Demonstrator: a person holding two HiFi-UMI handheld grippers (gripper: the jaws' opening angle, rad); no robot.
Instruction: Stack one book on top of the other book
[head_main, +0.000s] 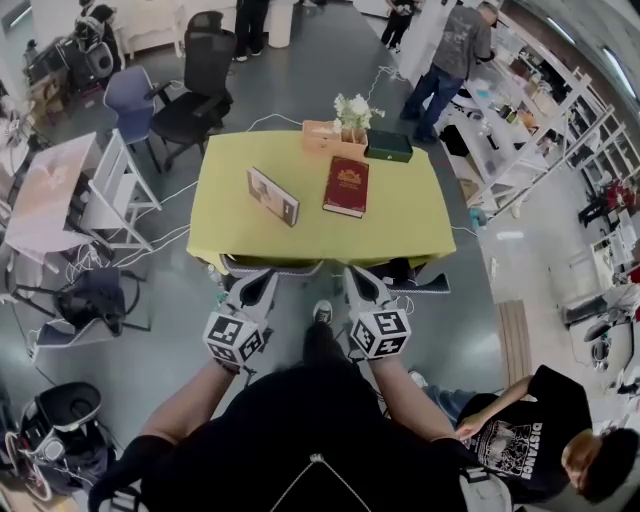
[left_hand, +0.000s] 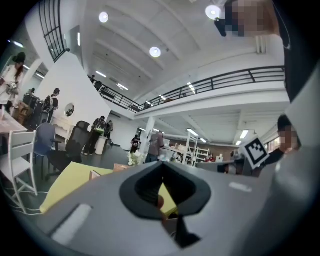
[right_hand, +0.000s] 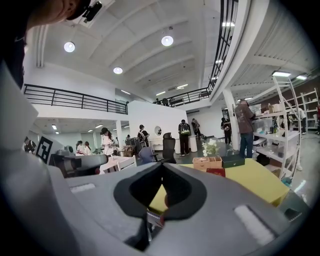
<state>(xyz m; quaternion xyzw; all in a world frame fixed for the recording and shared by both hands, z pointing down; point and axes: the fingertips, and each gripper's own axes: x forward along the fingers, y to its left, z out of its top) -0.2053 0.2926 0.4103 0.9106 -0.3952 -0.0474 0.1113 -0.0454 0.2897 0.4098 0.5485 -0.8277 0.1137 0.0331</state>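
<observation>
1. Head view first: the left tongs (head_main: 264, 275) and right tongs (head_main: 356, 272) are both pinched fully shut with nothing in them. Both gripper views agree, jaws together and empty.
2. Writing-wise, the red book (head_main: 346, 186) has gold print on its cover, way too small to read. The only word I can make out is "DISTANCE" on the black t-shirt (head_main: 520, 440) of a person at the lower right.
3. The surface is a table (head_main: 410, 225) under a yellow cloth, on a shiny grey floor (head_main: 470, 330). Along its far edge are a wooden box (head_main: 322, 137), white flowers (head_main: 353, 110) and a dark green box (head_main: 388, 146).
4. The room is a big open space with office chairs (head_main: 195, 95), white shelving (head_main: 540, 130) on the right and a black-railed balcony (left_hand: 220, 80) up high.
5. Both books are on the table, unstacked and apart, with the tan book (head_main: 273, 196) left of the red one. The tongs hang just short of the near table edge, well apart from both.
</observation>
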